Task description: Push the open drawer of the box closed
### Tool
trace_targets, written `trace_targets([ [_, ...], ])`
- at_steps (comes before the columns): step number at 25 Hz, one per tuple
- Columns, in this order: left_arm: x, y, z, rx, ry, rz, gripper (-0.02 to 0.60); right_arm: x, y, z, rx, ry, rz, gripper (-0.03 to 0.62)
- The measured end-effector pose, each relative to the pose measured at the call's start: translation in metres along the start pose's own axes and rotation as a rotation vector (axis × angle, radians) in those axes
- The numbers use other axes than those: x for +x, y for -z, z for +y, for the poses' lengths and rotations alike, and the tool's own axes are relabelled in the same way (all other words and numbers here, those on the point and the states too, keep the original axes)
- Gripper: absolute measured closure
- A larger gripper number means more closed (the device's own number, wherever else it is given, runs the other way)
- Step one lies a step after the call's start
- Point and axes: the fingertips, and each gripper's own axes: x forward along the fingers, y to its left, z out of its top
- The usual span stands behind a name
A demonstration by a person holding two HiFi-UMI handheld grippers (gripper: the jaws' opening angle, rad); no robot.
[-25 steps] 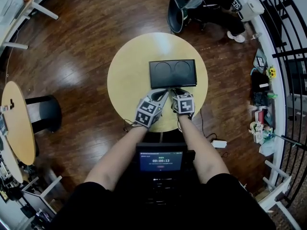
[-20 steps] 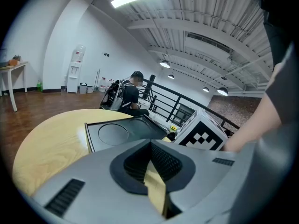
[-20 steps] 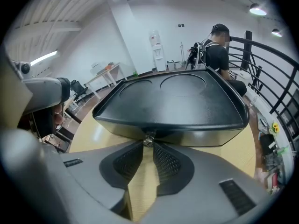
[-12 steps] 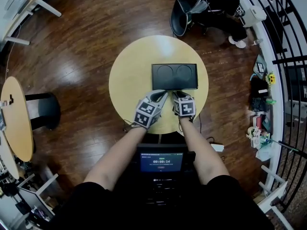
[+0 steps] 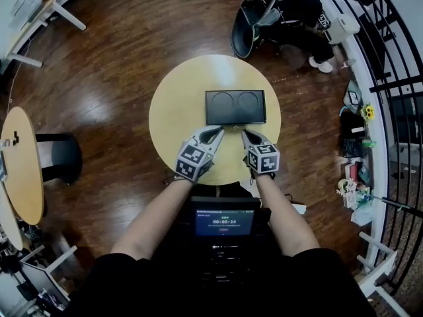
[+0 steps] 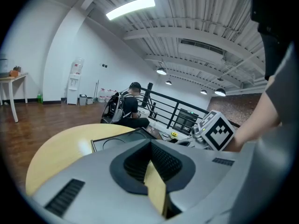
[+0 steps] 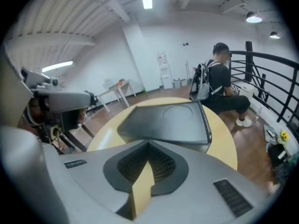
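Note:
A flat black box with two round recesses in its lid lies on the round yellow table. No drawer shows sticking out of its near face, which looks flush in the right gripper view, where the box lies just ahead. My left gripper points at the box's near left corner, jaws together and empty. My right gripper sits a short way off the near right side, its jaws closing with nothing between them. Both sets of jaw tips meet, in the left gripper view and the right gripper view.
A person sits by a black chair beyond the table. A black railing runs along the right with clutter at its foot. Another round table and a black stool stand to the left. A screen device hangs at my chest.
Both grippers have drawn back a little from the box's near face and spread apart, the right one shifting to the right. The box stays in place on the table.

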Motion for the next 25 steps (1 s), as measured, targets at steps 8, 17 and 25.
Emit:
trace_targets([
  [8, -0.069, -0.083, -0.065, 0.089, 0.063, -0.189, 0.545, -0.141, -0.124, 0.076, -0.133, -0.276, -0.435, 0.563],
  [17, -0.135, -0.168, -0.125, 0.236, 0.102, -0.328, 0.545, -0.269, -0.198, 0.155, -0.349, -0.446, -0.65, 0.563],
  [25, -0.157, -0.179, -0.134, 0.226, 0.119, -0.365, 0.545, -0.289, -0.2, 0.182, -0.422, -0.484, -0.656, 0.563],
])
